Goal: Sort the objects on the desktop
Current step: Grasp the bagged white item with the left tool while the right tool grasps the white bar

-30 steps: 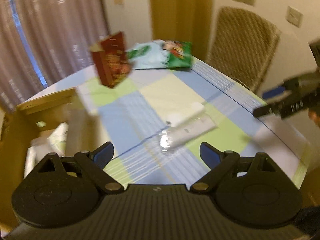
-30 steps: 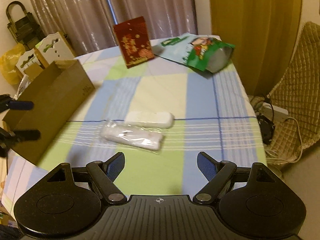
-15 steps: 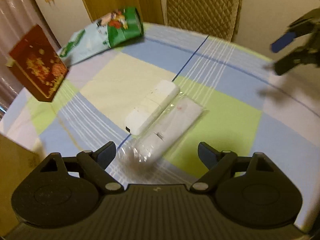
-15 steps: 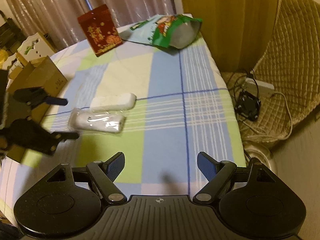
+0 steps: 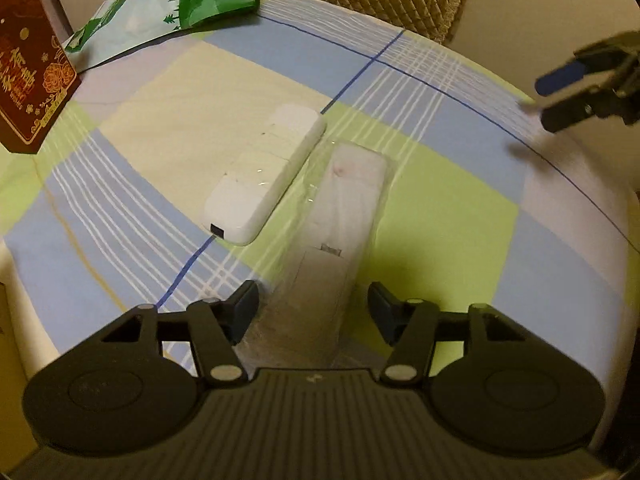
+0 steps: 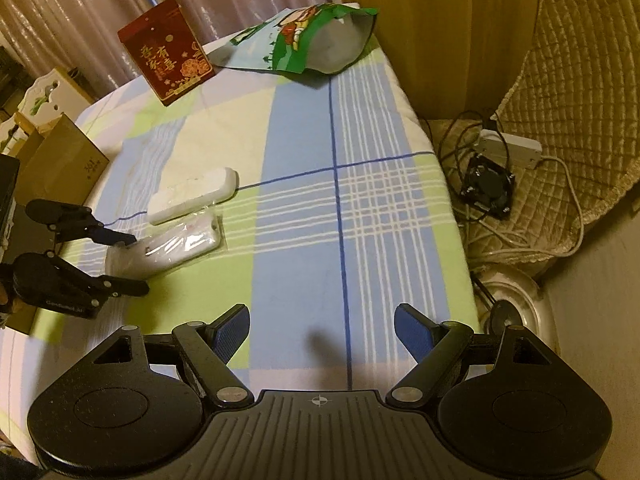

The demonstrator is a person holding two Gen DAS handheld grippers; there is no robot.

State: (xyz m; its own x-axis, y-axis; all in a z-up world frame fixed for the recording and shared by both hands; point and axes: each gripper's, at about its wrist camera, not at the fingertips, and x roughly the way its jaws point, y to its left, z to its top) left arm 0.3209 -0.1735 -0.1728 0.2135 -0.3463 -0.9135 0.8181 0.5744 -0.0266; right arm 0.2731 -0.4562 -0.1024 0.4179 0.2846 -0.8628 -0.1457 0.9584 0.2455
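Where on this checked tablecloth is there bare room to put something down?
Most free: the blue and green squares in front of the right gripper, out to the cloth's right edge. The cream patch between the red box and the bare white remote is free. Crowded: the left gripper, closing around the plastic-wrapped remote.

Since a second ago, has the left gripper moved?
Yes. In the right wrist view the left gripper has come in from the cardboard box at the table's edge to the plastic-wrapped remote; its jaws straddle the remote's near end and are closing.
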